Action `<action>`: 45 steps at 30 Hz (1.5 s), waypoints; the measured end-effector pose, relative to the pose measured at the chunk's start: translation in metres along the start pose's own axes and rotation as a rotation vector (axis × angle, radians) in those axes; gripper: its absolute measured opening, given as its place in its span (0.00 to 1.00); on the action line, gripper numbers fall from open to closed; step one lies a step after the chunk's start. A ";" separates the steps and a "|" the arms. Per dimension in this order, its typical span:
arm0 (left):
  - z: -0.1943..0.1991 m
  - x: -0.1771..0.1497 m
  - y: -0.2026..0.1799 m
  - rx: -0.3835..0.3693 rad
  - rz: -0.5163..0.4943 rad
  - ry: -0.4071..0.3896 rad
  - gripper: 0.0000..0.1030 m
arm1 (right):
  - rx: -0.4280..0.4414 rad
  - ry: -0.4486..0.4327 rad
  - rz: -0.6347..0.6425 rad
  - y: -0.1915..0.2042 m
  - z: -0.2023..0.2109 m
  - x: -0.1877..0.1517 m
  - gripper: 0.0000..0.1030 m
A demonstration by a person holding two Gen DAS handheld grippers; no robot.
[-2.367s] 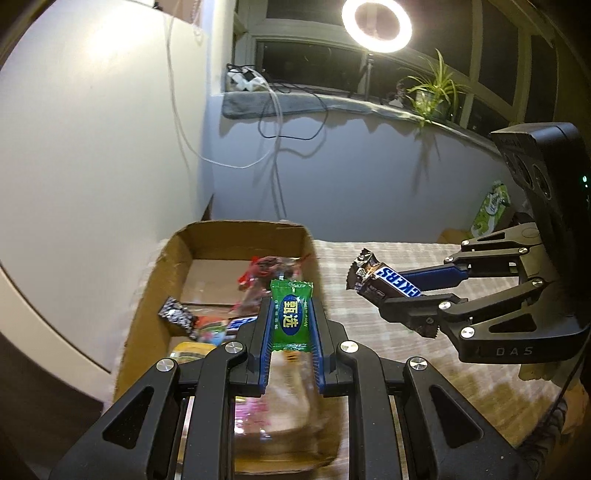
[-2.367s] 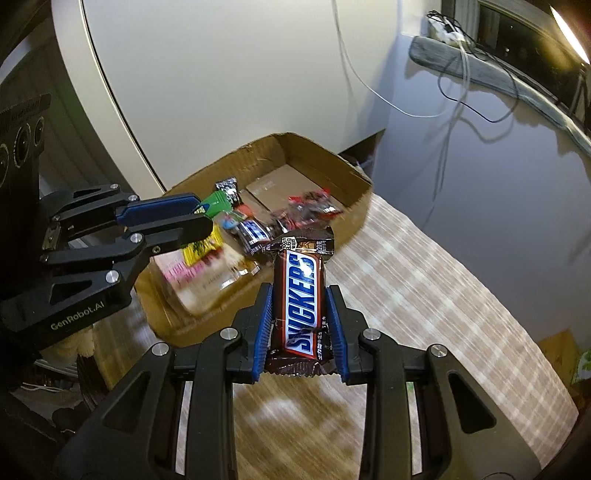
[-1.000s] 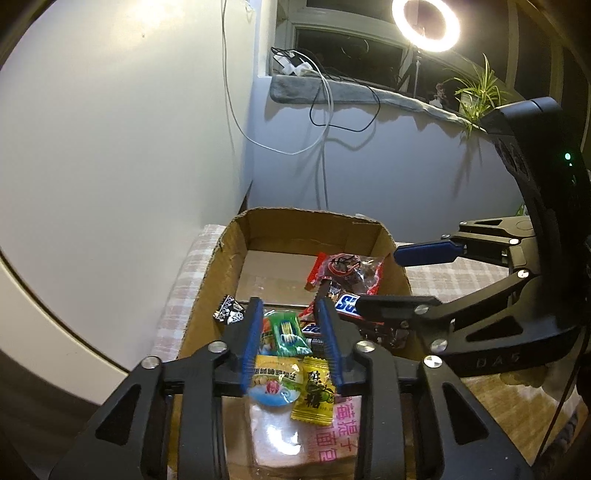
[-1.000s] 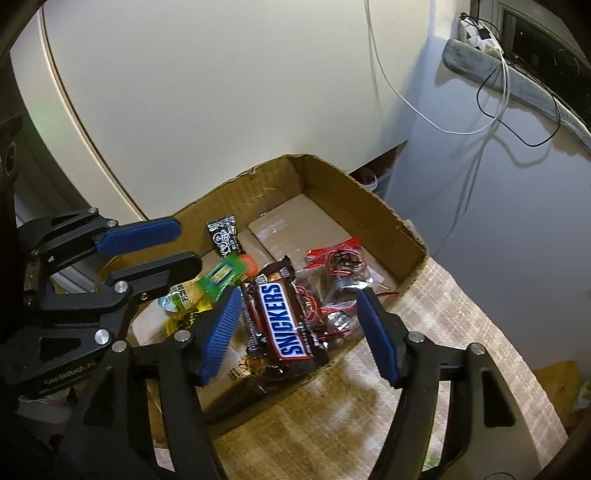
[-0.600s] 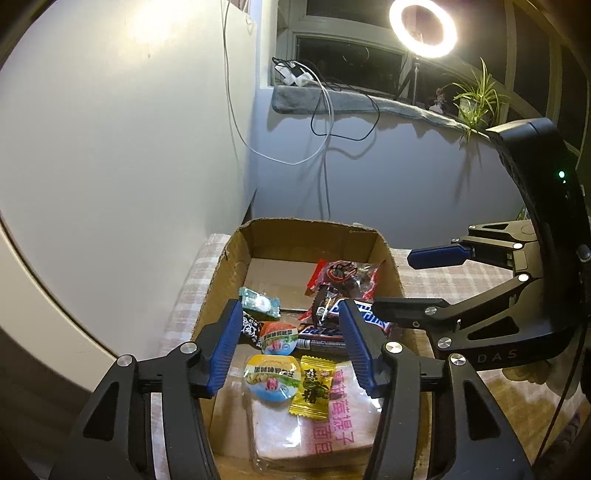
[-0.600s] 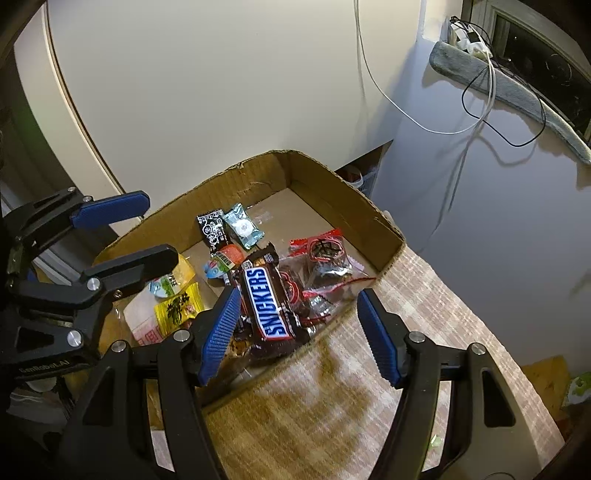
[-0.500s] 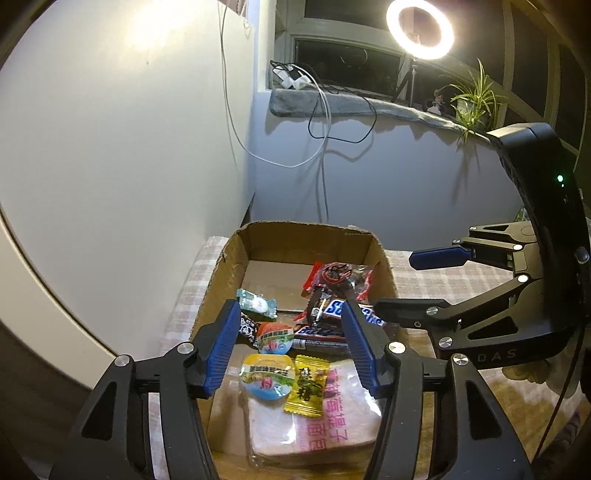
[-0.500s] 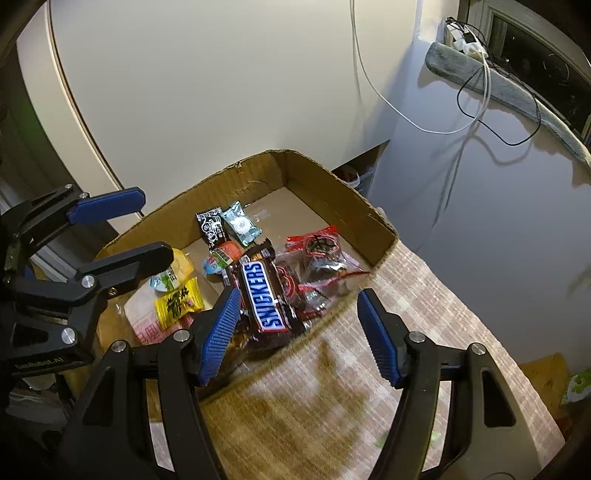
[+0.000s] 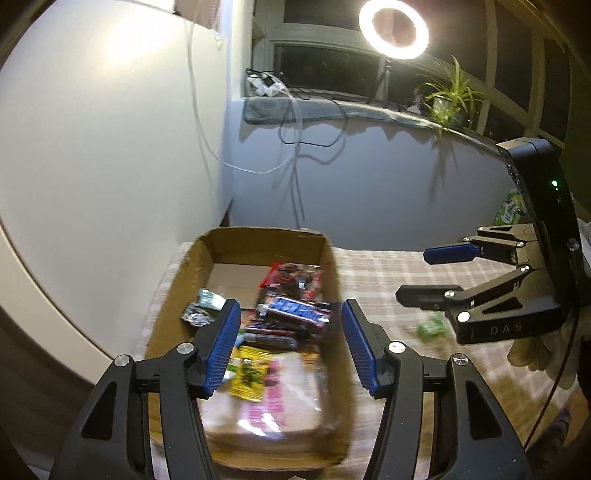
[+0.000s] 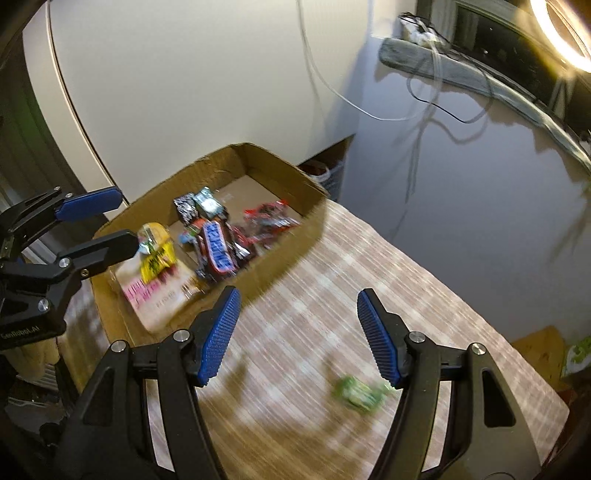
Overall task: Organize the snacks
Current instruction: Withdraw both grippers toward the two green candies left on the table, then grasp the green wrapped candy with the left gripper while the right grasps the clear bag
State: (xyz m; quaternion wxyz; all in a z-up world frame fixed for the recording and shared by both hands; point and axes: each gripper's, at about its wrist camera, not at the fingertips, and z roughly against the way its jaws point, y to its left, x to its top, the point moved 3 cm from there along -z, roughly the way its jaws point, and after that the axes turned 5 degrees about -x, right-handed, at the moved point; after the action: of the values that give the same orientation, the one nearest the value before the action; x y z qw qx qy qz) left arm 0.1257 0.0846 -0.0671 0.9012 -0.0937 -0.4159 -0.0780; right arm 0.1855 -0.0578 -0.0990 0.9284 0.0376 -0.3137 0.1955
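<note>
1. Setting: night-dark window with a ring light and a potted plant on the sill; pale wall; table under a checked cloth.

2. Left wrist view.
   - Cardboard box: open-topped, on the table's left part, holding mixed snacks. A blue-labelled chocolate bar lies across the heap; a yellow sachet lies on a large pink-printed packet.
   - Left gripper: fingers apart, nothing between them, above the box's near end.
   - Right gripper: over the cloth right of the box, fingers apart and empty.
   - Green snack: loose on the cloth, blurred, just below the right gripper.

3. Right wrist view.
   - Green snack: on the cloth, well apart from the box, low in the picture and close to the right-hand finger, off the centre line.
   - Right gripper: fingers wide apart, empty.
   - Left gripper: at the box's left edge, fingers apart.

4. Step in hand (judgement): collecting the remaining loose green snack. Centre the right fingers over the wrapper and straddle its narrow width. Descend until the tips nearly meet the cloth, then close gently to avoid pinching fabric.
</note>
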 end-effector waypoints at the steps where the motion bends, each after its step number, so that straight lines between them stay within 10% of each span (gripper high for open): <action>1: -0.001 -0.001 -0.006 -0.006 -0.005 0.001 0.54 | -0.004 0.002 -0.009 -0.007 0.004 -0.006 0.66; 13: -0.024 -0.009 -0.066 -0.106 -0.046 0.057 0.54 | -0.026 0.081 -0.101 -0.075 0.004 -0.060 0.66; 21: -0.050 -0.029 -0.095 -0.166 -0.055 0.144 0.37 | 0.002 0.131 -0.111 -0.089 -0.022 -0.080 0.66; 33: -0.086 -0.054 -0.130 -0.248 -0.064 0.251 0.24 | 0.046 0.152 -0.121 -0.086 -0.057 -0.092 0.41; 45: -0.118 -0.060 -0.138 -0.283 -0.030 0.317 0.24 | 0.034 0.126 -0.093 -0.090 -0.055 -0.092 0.38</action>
State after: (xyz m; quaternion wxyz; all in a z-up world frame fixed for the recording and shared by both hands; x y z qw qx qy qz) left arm 0.1438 -0.0734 -0.1739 0.9319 -0.1998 -0.2552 -0.1628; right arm 0.1847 -0.1617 -0.1933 0.9536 0.0555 -0.2493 0.1592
